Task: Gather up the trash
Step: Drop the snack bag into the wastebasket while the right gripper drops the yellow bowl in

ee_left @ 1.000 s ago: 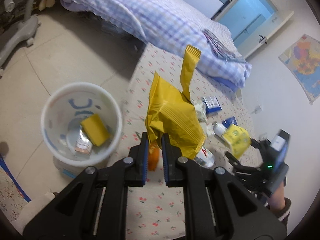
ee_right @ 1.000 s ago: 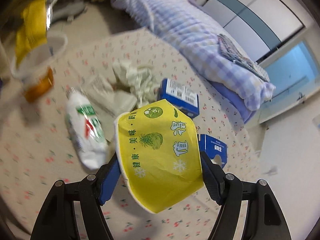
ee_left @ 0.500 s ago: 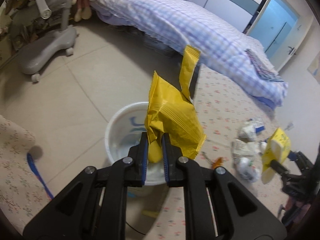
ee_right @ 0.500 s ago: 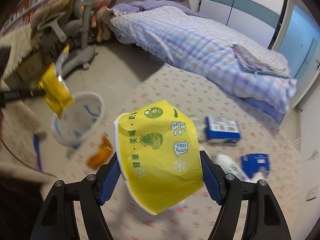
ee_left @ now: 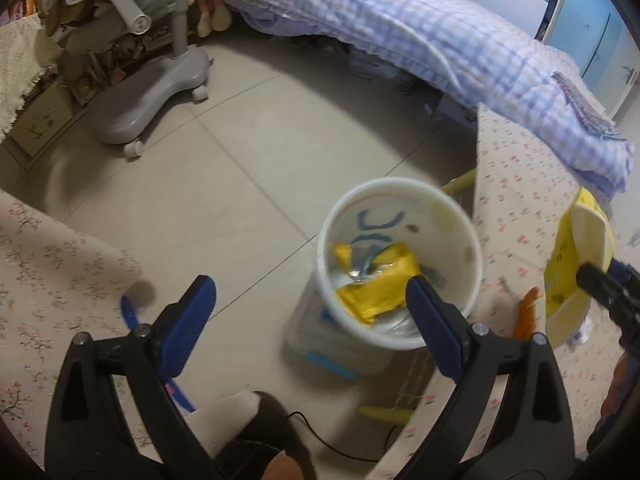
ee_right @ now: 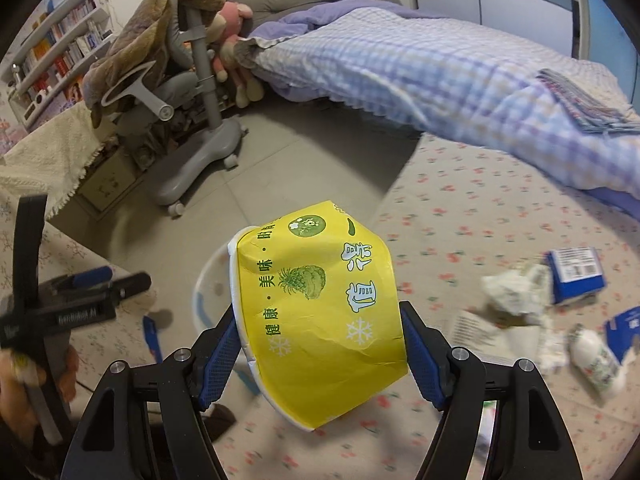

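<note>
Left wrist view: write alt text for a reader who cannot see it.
The left gripper, its jaws opening with nothing between them, hangs over a white bin on the tiled floor, where a yellow snack bag lies. At the right edge the right gripper holds a yellow paper bowl above a floral mat.

I see a bedroom: grey tile floor (ee_left: 248, 168), bed with checked quilt (ee_right: 420, 68), grey wheeled chair (ee_right: 200, 128), bookshelf (ee_right: 52, 48) on left wall, floral mat (ee_right: 480, 208), blue-white wardrobe doors (ee_left: 592, 20).
</note>
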{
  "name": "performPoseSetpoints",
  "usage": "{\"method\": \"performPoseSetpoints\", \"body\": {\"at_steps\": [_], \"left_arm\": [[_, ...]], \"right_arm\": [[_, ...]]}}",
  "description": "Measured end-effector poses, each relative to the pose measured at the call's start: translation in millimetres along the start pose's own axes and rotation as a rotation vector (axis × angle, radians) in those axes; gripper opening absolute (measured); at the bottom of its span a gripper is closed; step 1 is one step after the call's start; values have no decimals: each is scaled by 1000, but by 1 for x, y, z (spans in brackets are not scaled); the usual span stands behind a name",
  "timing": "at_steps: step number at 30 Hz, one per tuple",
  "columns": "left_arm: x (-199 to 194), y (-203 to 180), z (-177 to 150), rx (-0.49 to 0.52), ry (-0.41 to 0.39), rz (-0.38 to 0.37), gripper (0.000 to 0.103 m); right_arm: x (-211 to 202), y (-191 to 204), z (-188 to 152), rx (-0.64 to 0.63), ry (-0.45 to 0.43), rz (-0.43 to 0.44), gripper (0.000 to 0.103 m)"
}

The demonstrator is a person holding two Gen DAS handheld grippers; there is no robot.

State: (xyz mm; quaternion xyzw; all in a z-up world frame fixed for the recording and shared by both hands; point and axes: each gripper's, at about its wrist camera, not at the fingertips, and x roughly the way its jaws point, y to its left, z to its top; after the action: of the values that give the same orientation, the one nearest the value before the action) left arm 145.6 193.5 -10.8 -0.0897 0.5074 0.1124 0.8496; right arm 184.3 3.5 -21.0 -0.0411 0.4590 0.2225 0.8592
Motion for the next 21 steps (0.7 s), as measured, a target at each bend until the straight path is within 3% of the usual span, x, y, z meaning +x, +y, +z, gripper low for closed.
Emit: {"method": "performPoseSetpoints", "body": {"at_steps": [8, 15, 17, 21], "left_arm": [[-3, 13, -10, 80, -19, 105, 97], [-1, 23, -12, 83, -11, 117, 97], [-1, 24, -13, 82, -9, 120, 97], [-2, 25, -14, 79, -5, 114, 97]], "right_arm": [[44, 28, 7, 50, 31, 69, 76], [65, 39, 9, 81, 21, 129, 78], [66, 40, 11, 79, 4, 158, 85], [60, 43, 13, 65, -2, 136, 86]]}}
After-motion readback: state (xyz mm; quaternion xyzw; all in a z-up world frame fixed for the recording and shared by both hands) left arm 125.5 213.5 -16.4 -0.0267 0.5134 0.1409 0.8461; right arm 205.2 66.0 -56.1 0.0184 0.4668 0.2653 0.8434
